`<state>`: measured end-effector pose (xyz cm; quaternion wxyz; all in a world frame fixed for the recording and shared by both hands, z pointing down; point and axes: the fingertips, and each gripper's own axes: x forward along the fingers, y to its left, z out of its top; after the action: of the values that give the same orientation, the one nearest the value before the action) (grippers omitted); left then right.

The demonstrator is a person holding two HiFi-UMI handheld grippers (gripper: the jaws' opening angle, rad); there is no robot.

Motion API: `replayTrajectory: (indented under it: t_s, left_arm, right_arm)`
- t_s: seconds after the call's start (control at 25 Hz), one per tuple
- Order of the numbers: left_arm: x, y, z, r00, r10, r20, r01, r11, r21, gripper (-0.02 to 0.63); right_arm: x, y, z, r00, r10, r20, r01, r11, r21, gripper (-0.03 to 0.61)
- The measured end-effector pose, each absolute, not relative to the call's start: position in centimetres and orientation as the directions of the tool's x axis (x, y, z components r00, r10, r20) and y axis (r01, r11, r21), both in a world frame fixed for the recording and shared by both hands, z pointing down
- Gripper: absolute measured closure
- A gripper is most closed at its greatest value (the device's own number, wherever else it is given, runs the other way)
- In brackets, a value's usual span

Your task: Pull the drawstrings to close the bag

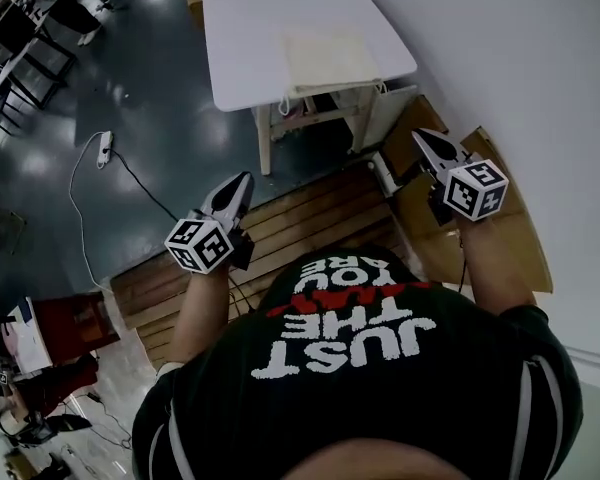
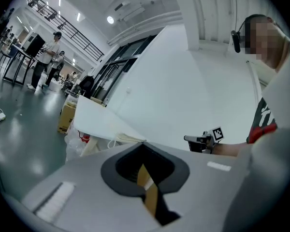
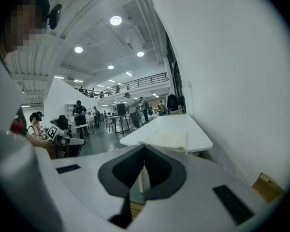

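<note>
Currently: left gripper [image 1: 244, 178] and right gripper [image 1: 418, 134] both pressed together, empty, well short of the cream bag [image 1: 330, 60] on the white table [image 1: 250, 28]; advised: spread each before taking the drawstrings [image 1: 283, 105] dangling at the near edge, then pull outward evenly.

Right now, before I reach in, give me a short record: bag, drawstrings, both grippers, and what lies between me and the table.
bag: cream, lying flat at the near edge of the white table
drawstrings: hanging over the table's near edge, not held
left gripper: fingers together, empty, short of the table
right gripper: fingers together, empty, short of the table
floor in between: wooden pallet, cardboard by the wall
task state: not begun
</note>
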<state>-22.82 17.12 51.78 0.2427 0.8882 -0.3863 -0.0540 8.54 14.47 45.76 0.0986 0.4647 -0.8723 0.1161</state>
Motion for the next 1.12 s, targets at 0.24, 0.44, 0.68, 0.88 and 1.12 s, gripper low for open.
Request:
replayTrajectory:
  t_s: [0.24,0.44,0.68,0.88,1.12]
  left_arm:
    - [-23.4,13.7,51.2,0.707,-0.700,0.098,-0.647,-0.585,0.489,0.614]
    - [-22.4,11.1,51.8,0.708,-0.696,0.119,-0.654,-0.583,0.482,0.614]
    - [-17.4,1.7,52.2,0.682,-0.712,0.169,-0.686,-0.542,0.485,0.614]
    - [-11.6,-6.7,52.1,0.633,-0.738,0.235,-0.743,-0.493,0.452,0.614]
    - [-10.1,-13.6,52.7,0.527,-0.784,0.327,-0.825,-0.381,0.417,0.614]
  right_arm:
    - [9.2,11.1,45.3,-0.519,-0.805,0.286,-0.853,0.510,-0.112,0.571]
    - [9.8,8.0,46.4,-0.535,-0.794,0.288,-0.843,0.523,-0.125,0.571]
    - [13.8,-2.6,47.6,-0.594,-0.750,0.292,-0.803,0.573,-0.163,0.571]
    - [17.4,-11.9,48.8,-0.682,-0.658,0.319,-0.722,0.673,-0.157,0.569]
    - [18.3,-18.6,51.4,-0.761,-0.530,0.374,-0.625,0.754,-0.204,0.569]
